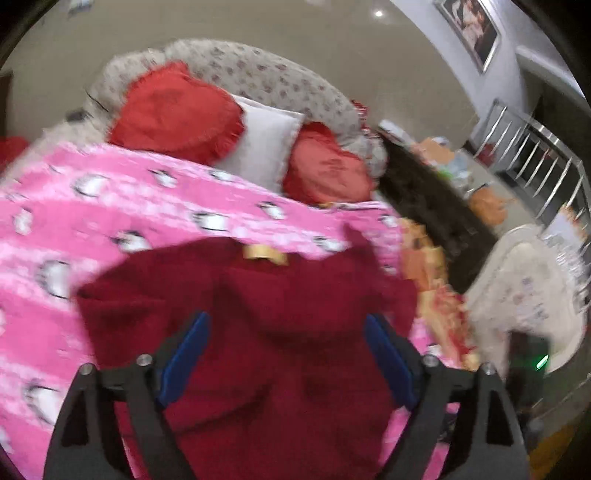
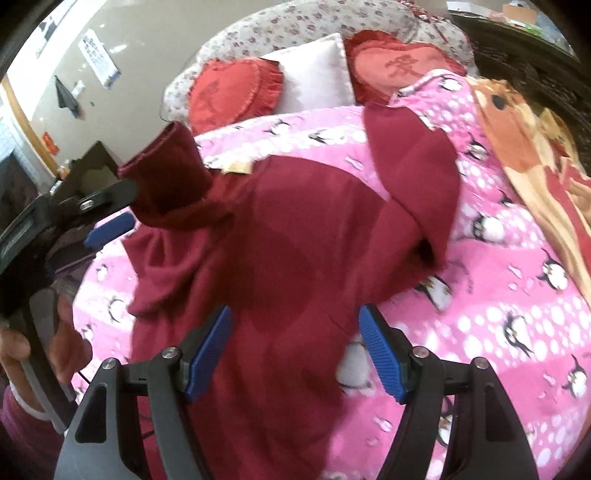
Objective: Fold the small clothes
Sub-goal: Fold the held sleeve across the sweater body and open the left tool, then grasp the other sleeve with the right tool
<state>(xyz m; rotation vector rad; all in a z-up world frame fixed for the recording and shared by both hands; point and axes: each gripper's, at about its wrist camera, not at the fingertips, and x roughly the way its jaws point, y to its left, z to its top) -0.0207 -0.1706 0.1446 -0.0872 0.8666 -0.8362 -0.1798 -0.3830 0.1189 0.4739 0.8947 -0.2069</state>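
Observation:
A dark red sweater (image 2: 295,229) lies spread on a pink penguin-print blanket (image 2: 498,295); it also shows in the left wrist view (image 1: 288,332). Its right sleeve (image 2: 417,177) is folded across the body. My right gripper (image 2: 295,328) is open above the sweater's lower part, holding nothing. My left gripper (image 1: 286,332) is open, its blue pads wide apart over the cloth. In the right wrist view the left gripper (image 2: 118,206) sits at the far left beside the raised left sleeve cuff (image 2: 166,173); whether it touches the cuff is unclear.
Two red heart cushions (image 2: 236,92) and a white pillow (image 2: 314,77) lean on a floral headboard (image 2: 295,22). An orange printed blanket (image 2: 524,122) lies at the right. A dark cabinet (image 1: 436,221) and a metal railing (image 1: 535,155) stand beside the bed.

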